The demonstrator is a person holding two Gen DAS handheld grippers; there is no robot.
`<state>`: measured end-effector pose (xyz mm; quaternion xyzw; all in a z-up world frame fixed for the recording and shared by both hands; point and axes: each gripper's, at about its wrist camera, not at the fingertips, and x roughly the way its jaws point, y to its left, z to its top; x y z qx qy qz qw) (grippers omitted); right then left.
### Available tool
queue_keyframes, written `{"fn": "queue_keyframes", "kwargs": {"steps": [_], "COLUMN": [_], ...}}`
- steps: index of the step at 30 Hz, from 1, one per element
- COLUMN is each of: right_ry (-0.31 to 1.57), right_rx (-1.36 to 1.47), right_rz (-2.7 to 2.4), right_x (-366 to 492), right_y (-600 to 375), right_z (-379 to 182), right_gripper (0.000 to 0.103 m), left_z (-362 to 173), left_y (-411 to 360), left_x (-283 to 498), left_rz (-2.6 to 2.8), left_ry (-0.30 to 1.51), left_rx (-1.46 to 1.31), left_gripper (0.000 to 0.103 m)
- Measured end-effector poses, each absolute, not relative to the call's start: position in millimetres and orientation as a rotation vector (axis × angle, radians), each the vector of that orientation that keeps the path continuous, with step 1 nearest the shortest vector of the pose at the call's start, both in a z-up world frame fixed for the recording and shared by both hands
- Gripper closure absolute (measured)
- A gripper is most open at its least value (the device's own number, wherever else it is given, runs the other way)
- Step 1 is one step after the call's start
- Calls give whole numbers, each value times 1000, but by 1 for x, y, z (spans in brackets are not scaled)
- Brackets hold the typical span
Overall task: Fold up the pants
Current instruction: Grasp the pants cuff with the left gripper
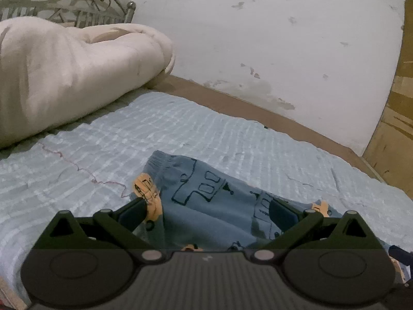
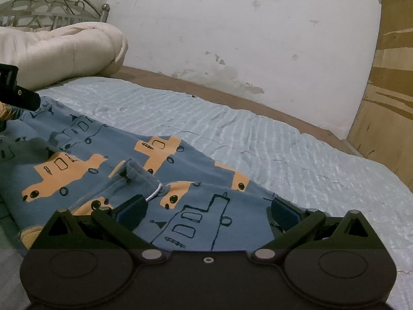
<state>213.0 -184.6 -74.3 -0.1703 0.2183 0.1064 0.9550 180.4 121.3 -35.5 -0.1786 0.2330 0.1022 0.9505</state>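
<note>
Both grippers wide open, L [image 1: 209, 208] & R [image 2: 207, 210], low over blue pants [image 2: 165, 180] on bed [image 2: 284, 149]; duvet [image 1: 64, 72] upper left.

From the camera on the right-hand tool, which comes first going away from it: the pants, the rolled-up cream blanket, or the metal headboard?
1. Pants: directly under the open right tool, spreading to its left.
2. Cream blanket: far left, at the bed's head end.
3. Metal headboard: just behind the blanket, top left, farthest.
</note>
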Motion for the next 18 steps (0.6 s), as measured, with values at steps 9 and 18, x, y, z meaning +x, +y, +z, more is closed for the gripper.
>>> {"fn": "queue_keyframes", "kwargs": {"steps": [9, 18], "right_ry": [442, 440], "right_rx": [-346, -345], "right_rz": [215, 214], "right_x": [212, 212], "right_y": [-184, -184], "right_z": [-74, -74], "right_gripper": [1, 1], "left_z": [-61, -78], "left_y": [183, 207], "left_x": [176, 173], "left_rz": [209, 168], "left_ry": [487, 449], "left_rx": [-703, -847], "left_gripper": [5, 54]}}
